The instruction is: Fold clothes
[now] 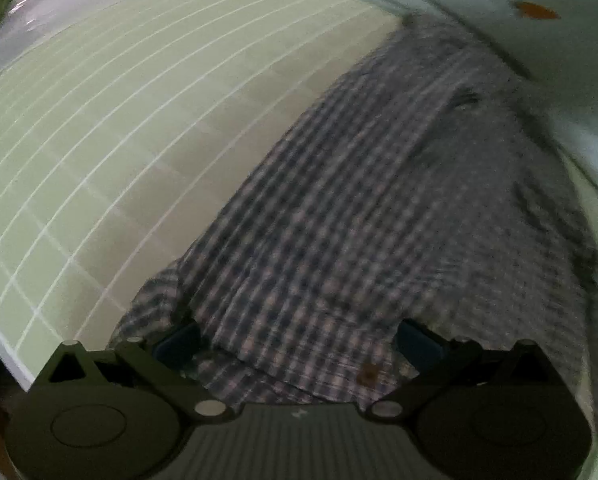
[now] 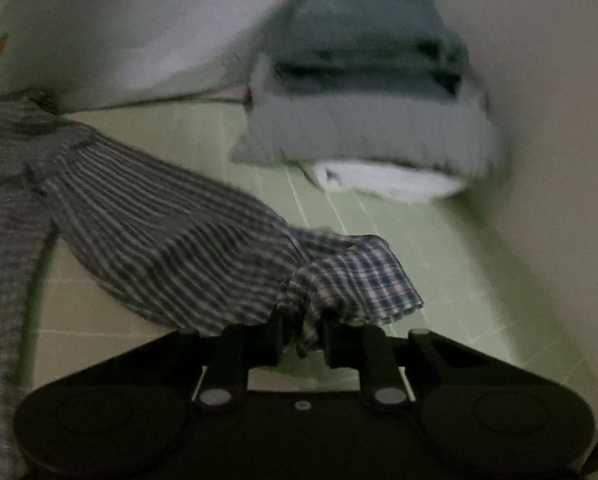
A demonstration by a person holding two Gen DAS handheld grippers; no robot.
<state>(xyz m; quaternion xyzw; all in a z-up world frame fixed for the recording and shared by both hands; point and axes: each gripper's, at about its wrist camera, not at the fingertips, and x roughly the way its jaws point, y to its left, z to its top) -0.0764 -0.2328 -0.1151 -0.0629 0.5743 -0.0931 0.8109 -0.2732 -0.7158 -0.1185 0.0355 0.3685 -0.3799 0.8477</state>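
Dim, motion-blurred fisheye views, edges bent and corners black.

Green gridded mat [image 1: 99, 140] — plaid shirt [image 1: 359, 220], folded stack [image 2: 371, 120]

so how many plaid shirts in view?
1: the plaid shirt lies on the green mat, its sleeve end pinched in the right gripper. The folded stack may hide others.
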